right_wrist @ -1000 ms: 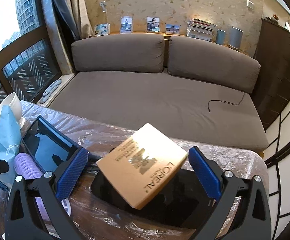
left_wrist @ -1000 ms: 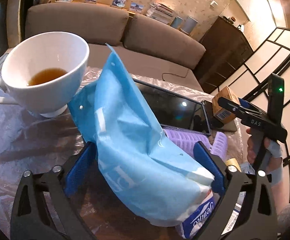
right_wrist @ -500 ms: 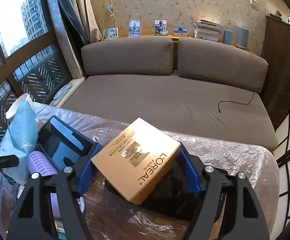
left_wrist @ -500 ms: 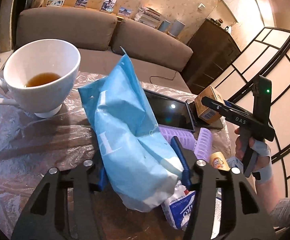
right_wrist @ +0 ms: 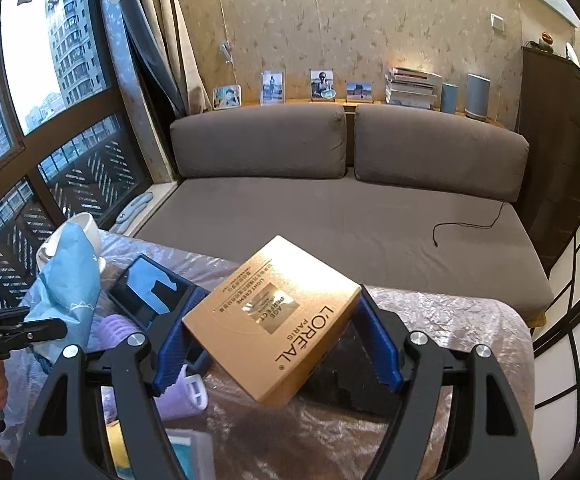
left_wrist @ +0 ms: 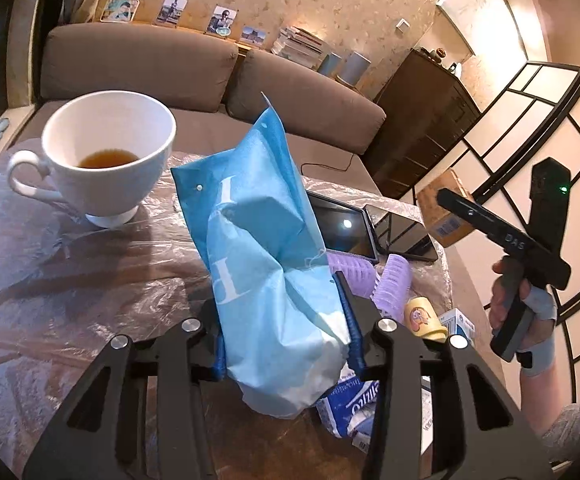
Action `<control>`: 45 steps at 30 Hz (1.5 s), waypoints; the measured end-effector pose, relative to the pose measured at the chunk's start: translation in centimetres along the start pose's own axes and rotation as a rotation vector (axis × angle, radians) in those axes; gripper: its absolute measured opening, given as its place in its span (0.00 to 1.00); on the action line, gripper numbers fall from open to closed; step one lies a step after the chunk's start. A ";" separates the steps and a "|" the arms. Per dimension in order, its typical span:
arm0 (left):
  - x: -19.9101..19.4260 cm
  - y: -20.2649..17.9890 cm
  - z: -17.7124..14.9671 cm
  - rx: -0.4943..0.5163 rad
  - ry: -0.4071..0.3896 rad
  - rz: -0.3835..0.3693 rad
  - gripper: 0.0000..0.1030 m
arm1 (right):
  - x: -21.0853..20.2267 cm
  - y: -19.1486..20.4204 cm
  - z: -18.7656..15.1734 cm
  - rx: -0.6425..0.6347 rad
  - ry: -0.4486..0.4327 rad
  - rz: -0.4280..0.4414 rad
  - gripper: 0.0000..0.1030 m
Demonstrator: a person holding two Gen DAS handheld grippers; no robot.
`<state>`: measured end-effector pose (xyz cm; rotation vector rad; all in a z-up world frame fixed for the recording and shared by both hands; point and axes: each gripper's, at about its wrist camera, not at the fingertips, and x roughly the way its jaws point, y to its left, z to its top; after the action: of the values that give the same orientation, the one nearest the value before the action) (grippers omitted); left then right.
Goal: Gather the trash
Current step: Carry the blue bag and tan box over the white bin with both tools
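Plastic film (left_wrist: pixel 70 280) covers the tabletop, wrinkled and shiny. The left tool (left_wrist: pixel 286 332) pinches a crumpled blue bag (left_wrist: pixel 266 264) between its blue pads; its jaws have just been closing, and the bag now stands tall between them, bulging below the grip and rising to a point above. Left of the bag a white cup (left_wrist: pixel 106 160) with a little brown drink in it sits on the film. Behind the bag lie a dark tablet (left_wrist: pixel 341 228) and a black phone (left_wrist: pixel 409 232), side by side, with purple hair rollers (left_wrist: pixel 393 284) just in front of them. A small yellow bottle (left_wrist: pixel 421 316) and a blue-and-white packet (left_wrist: pixel 349 408) lie near the tool's right finger.

The right tool (right_wrist: pixel 278 340) clamps a gold cardboard box (right_wrist: pixel 274 320) at two opposite edges, its jaws having just closed onto it. The box is tilted, its near corner low, and it appears clear of the film. In the left wrist view the same box (left_wrist: pixel 441 208) shows partly behind the black body of the right tool, which a hand (left_wrist: pixel 521 304) in a grey wrap grips by its handle. A grey sofa (right_wrist: pixel 349 208) runs along the wall behind the tabletop.
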<state>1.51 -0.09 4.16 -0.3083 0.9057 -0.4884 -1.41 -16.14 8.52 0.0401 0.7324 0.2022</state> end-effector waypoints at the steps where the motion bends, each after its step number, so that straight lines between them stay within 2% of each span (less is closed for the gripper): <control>1: -0.2 -0.2 -0.2 0.001 -0.002 0.005 0.43 | -0.4 0.1 0.0 0.001 0.000 0.002 0.72; 7: -1.4 -0.7 -1.2 -0.008 0.001 0.025 0.43 | -2.7 0.7 -1.1 0.013 0.026 0.007 0.72; 18: -3.6 -2.2 -3.9 0.000 0.031 0.035 0.43 | -6.5 3.1 -6.3 0.057 0.111 0.050 0.72; 24: -5.2 -4.2 -6.0 0.044 0.049 0.065 0.43 | -9.2 5.8 -9.2 0.052 0.161 0.062 0.72; 28: -6.3 -5.4 -7.1 0.082 0.057 0.111 0.43 | -11.1 7.5 -11.2 0.060 0.191 0.068 0.72; 36: -8.4 -7.8 -10.6 0.164 0.075 0.174 0.44 | -14.8 9.9 -14.4 0.088 0.221 0.080 0.72; 45: -10.4 -10.3 -15.6 0.213 0.128 0.121 0.44 | -17.7 11.5 -17.9 0.126 0.273 0.117 0.72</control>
<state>-19.33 -4.17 6.72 -0.0282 0.9812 -0.4923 -28.17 -9.01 8.11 0.1784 1.0155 0.2767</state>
